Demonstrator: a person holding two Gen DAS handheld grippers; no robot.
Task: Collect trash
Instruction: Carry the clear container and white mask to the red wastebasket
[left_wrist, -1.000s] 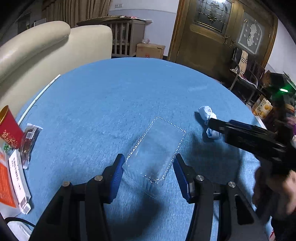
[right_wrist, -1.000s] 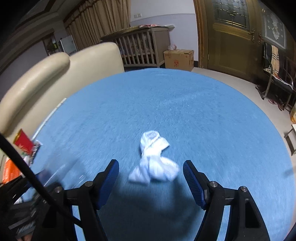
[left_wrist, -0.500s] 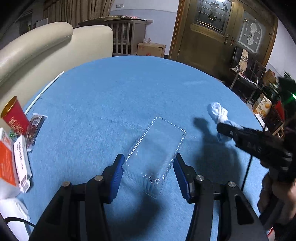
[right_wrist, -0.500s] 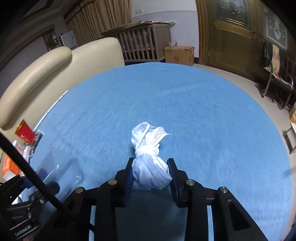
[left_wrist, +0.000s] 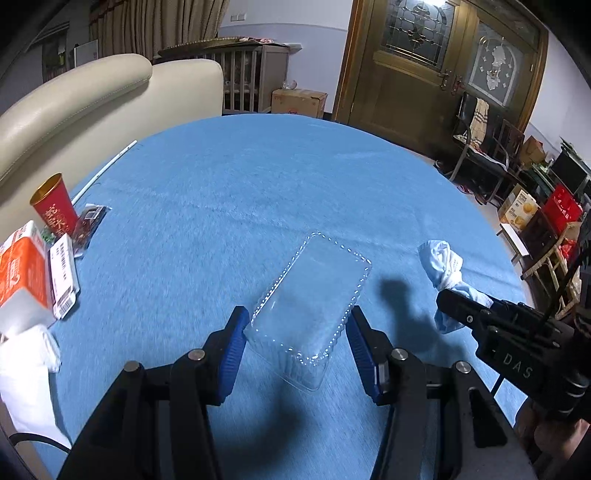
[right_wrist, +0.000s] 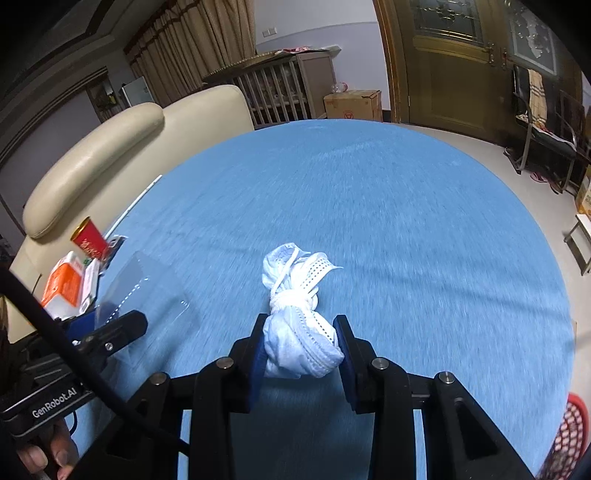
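Your right gripper (right_wrist: 300, 345) is clamped on the knotted mask (right_wrist: 299, 314), lifted just above the blue table (right_wrist: 406, 221) toward its near right side. Your left gripper (left_wrist: 295, 341) is spread wide, its blue pads on either side of the clear tray (left_wrist: 314, 299), close but seemingly not touching. The tray sits near the table's near edge, about mid-width. At the left edge stand a red cup (left_wrist: 53, 205), a wrapper (left_wrist: 88, 225) and an orange carton (left_wrist: 22, 266).
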